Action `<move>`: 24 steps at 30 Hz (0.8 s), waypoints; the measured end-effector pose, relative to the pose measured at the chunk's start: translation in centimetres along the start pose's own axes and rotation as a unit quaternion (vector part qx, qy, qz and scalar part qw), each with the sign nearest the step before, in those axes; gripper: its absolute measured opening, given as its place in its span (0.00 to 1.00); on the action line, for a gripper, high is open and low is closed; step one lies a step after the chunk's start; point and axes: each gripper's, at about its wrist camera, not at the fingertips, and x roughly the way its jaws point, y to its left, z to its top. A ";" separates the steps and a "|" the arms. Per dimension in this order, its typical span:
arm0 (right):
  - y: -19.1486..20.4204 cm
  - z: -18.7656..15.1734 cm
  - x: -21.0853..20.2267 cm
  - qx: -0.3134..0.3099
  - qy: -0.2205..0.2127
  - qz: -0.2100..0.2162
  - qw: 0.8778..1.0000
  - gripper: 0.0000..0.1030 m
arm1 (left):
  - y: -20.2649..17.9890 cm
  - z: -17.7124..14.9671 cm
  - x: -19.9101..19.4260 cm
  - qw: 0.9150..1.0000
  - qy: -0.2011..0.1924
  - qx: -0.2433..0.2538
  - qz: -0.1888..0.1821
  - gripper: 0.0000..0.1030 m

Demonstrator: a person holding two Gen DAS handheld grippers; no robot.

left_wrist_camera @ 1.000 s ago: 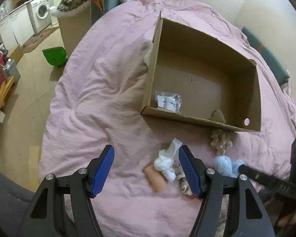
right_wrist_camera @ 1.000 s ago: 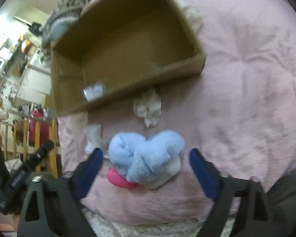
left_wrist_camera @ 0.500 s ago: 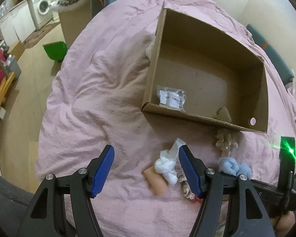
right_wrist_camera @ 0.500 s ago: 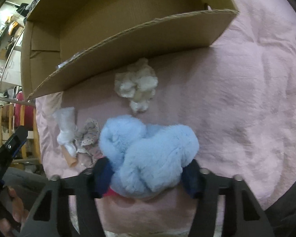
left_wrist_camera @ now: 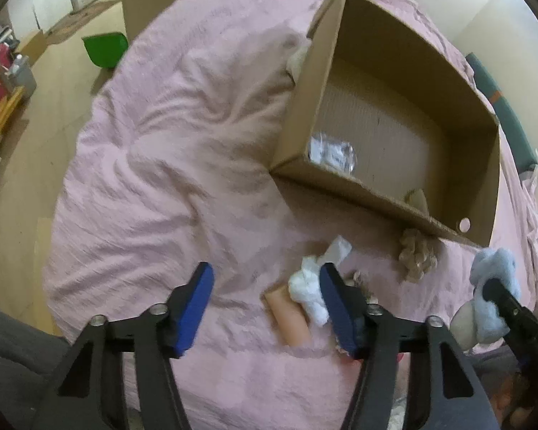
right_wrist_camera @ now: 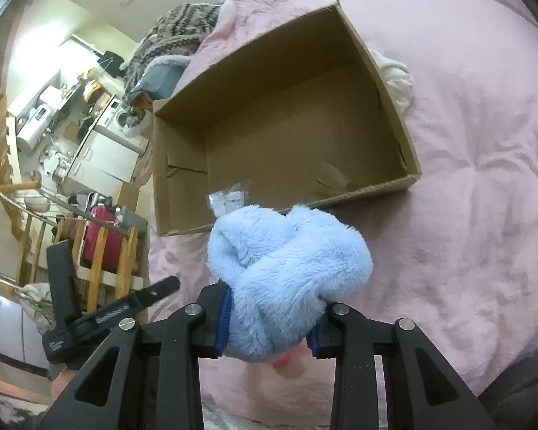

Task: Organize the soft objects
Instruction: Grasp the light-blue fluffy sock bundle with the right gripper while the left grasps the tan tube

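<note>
Right gripper (right_wrist_camera: 269,317): jaws just closed, clamped on blue plush (right_wrist_camera: 287,279), lower centre, below box (right_wrist_camera: 376,190). Left gripper (left_wrist_camera: 265,299): jaws just narrowed, parted, holding nothing, over pink bedding (left_wrist_camera: 161,143); white cloth (left_wrist_camera: 310,286) beside its right finger.

- Your left tool (left_wrist_camera: 265,308) has matte black, angular arms with triangular cut-outs.
- Its fingers (left_wrist_camera: 193,308) carry flat, royal-blue pads.
- Round silver screw heads mark each pivot of the linkage.
- Your right tool (right_wrist_camera: 267,326) is built the same: black arms, blue pads, silver screws.
- Seen from the right wrist, the left tool's black side bears small white lettering, too small to read.
</note>
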 end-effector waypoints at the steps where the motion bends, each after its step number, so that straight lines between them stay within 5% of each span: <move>1: 0.0 0.0 0.1 -0.001 0.002 -0.002 1.000 0.34 | -0.2 -0.2 0.5 1.000 0.012 0.003 -0.004 0.46; 9: 0.3 0.3 1.5 0.013 0.021 -0.005 1.000 0.34 | -1.3 -1.9 4.1 0.994 0.098 0.008 -0.037 0.26; 15: 0.2 0.1 1.8 0.016 0.030 -0.007 0.999 0.34 | -1.0 -1.8 4.7 0.993 0.107 -0.004 -0.040 0.08; 24: 0.6 0.0 1.8 0.010 0.032 -0.010 0.999 0.34 | 0.0 -1.8 1.9 0.996 0.079 0.003 -0.033 0.04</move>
